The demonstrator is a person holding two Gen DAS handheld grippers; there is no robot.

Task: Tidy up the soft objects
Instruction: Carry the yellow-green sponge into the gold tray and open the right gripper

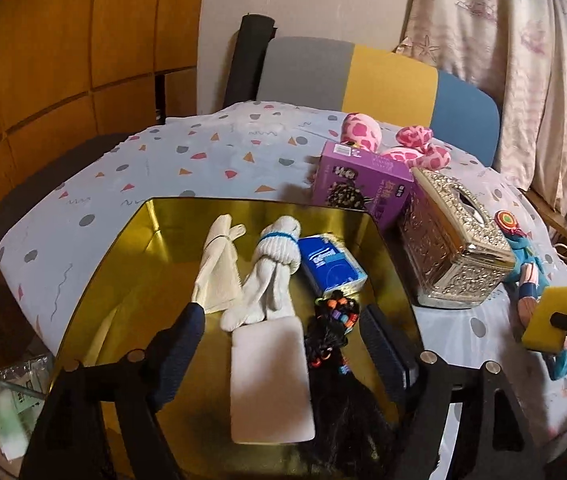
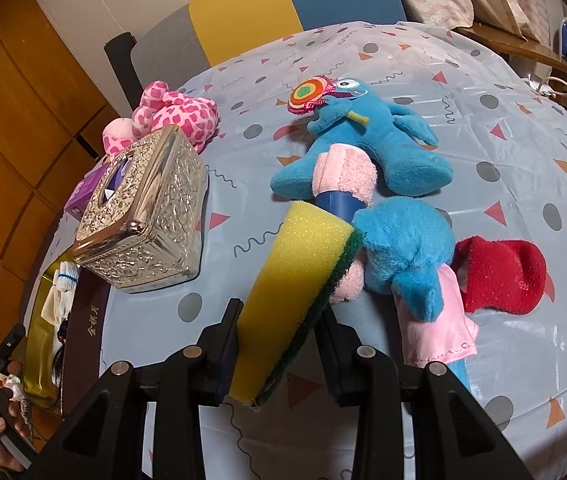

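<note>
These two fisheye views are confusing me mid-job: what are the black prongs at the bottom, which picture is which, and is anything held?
The prongs are two-finger grippers, one in each of a person's hands, each with a camera looking along its fingers. The left view shows the left gripper open and empty above a gold box holding white gloves, a tissue pack and a white sponge. In the right view the right gripper is clamped on a yellow sponge. Blue plush toys and a silver tissue box lie on the patterned tablecloth.

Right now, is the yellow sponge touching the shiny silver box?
Apart. The right wrist view shows bare tablecloth between the yellow sponge and the silver box.
</note>
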